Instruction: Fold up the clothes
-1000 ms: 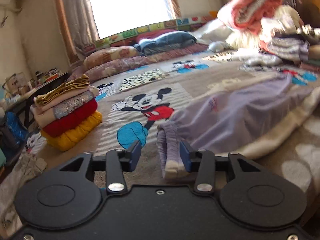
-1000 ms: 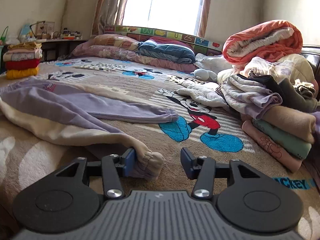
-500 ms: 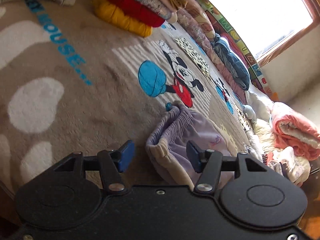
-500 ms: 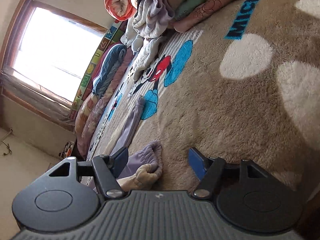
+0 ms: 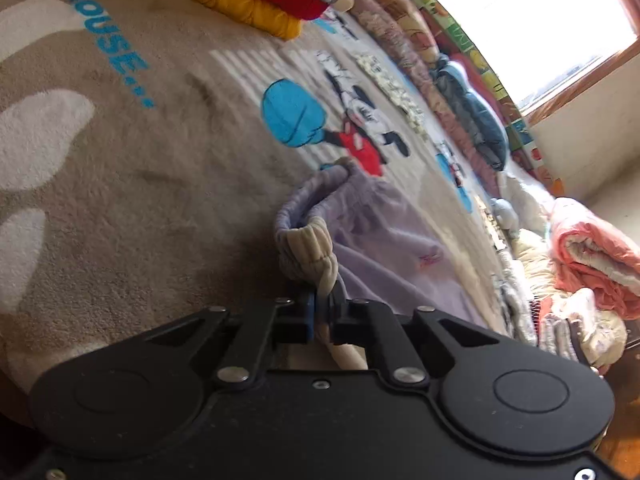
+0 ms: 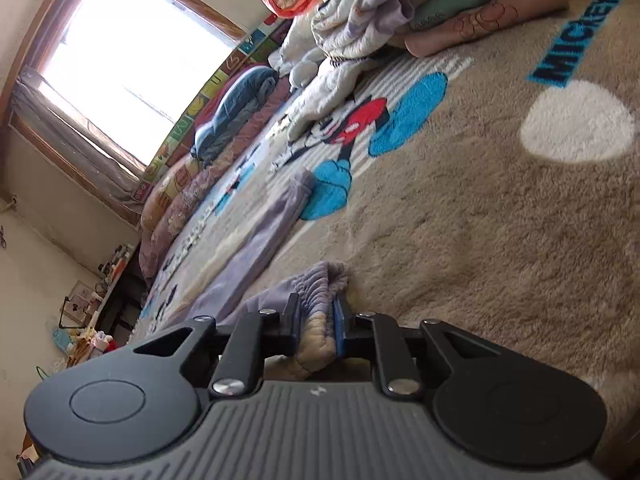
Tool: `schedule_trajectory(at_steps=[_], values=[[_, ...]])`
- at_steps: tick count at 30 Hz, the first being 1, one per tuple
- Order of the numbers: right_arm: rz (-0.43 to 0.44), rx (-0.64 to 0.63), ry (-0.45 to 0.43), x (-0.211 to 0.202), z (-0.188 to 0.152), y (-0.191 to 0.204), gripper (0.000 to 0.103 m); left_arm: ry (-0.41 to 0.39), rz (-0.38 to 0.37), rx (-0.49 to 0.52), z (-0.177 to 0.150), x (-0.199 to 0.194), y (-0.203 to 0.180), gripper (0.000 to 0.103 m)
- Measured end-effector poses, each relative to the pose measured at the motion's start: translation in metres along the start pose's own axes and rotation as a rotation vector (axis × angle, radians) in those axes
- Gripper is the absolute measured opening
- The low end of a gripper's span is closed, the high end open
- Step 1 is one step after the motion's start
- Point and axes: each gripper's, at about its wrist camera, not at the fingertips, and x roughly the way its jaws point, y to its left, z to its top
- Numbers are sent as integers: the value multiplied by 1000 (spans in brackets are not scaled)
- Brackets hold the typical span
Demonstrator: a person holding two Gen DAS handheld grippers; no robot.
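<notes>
Lavender trousers [image 5: 384, 236] with a cream fleece lining lie spread on the beige Mickey Mouse blanket [image 5: 120, 168]. My left gripper [image 5: 322, 312] is shut on the near rim of their elastic waistband, which stands open just ahead of the fingers. In the right wrist view one trouser leg [image 6: 264, 240] stretches away towards the window. The gathered cuff [image 6: 320, 280] of the other leg sits between my right gripper's [image 6: 316, 324] jaws, which are closing and press on it from both sides. Both views are rolled far over.
A folded stack [image 5: 256, 4] with yellow and red pieces sits at the far left of the bed. Unfolded clothes [image 6: 360, 28] and a rolled orange blanket [image 5: 592, 248] are heaped at the right. Pillows [image 5: 472, 120] line the window wall.
Both grippers have rolled over and sunk towards the blanket. Each stood open around an end of the trousers; now the left is shut on the waistband and the right on the cuff.
</notes>
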Motion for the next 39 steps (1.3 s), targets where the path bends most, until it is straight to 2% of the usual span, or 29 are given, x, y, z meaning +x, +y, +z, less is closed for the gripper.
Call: schedule_trajectory(at_steps=[2, 4, 8, 10, 11, 12, 13, 14, 15, 20, 21, 22, 23, 24, 28, 30, 33, 34, 36, 38, 39], values=[[28, -26, -64, -16, 8, 5, 13, -27, -32, 46, 6, -17, -6, 4], [3, -17, -70, -23, 13, -4, 9, 13, 6, 42, 5, -13, 5, 3], [-58, 34, -18, -22, 14, -22, 9, 104, 73, 13, -1, 0, 30, 4], [-71, 16, -11, -21, 13, -19, 13, 97, 87, 14, -1, -1, 33, 10], [-70, 2, -10, -21, 11, -16, 17, 80, 90, 17, 0, -4, 32, 13], [-72, -7, -7, -19, 11, -14, 31, 62, 93, 20, 2, -6, 32, 22], [-79, -21, -6, -16, 10, -12, 39, 45, 95, 24, 3, -8, 31, 31], [-85, -35, -5, -13, 9, -9, 53, 31, 98, 27, 4, -10, 30, 34], [-91, -48, -1, -10, 9, -7, 54, 26, 102, 30, 4, -9, 29, 37], [-77, -92, 28, 17, 13, -8, 53, 30, 143, 88, -2, 3, 24, 35], [-63, -95, 38, 23, 14, -8, 48, 37, 149, 98, -4, 6, 24, 26], [-46, -95, 60, 28, 13, -8, 38, 39, 155, 115, -5, 8, 22, 12], [-48, -109, 86, 32, 11, -6, 22, 39, 161, 130, -7, 10, 20, 9], [-51, -124, 105, 36, 8, -5, 22, 34, 168, 138, -7, 10, 19, 7], [-58, -142, 11, 8, 10, 5, 21, 34, 166, 142, -7, 5, 19, 5], [-71, -150, 15, -2, 11, 3, 21, 55, 173, 139, -7, 9, 21, 5], [-132, -186, 58, 7, 9, 3, 22, 71, 175, 116, -1, 11, 26, 15], [-143, -198, 64, 9, 8, 3, 24, 57, 179, 113, 1, 7, 25, 26], [-142, -211, 28, 5, 9, 8, 39, -15, 211, 154, 4, -2, 17, 40], [-141, -224, -7, 1, 11, 13, 47, -59, 211, 190, 7, -8, 9, 40], [-140, -230, -25, -1, 12, 16, 47, -69, 200, 207, 9, -10, 6, 40]])
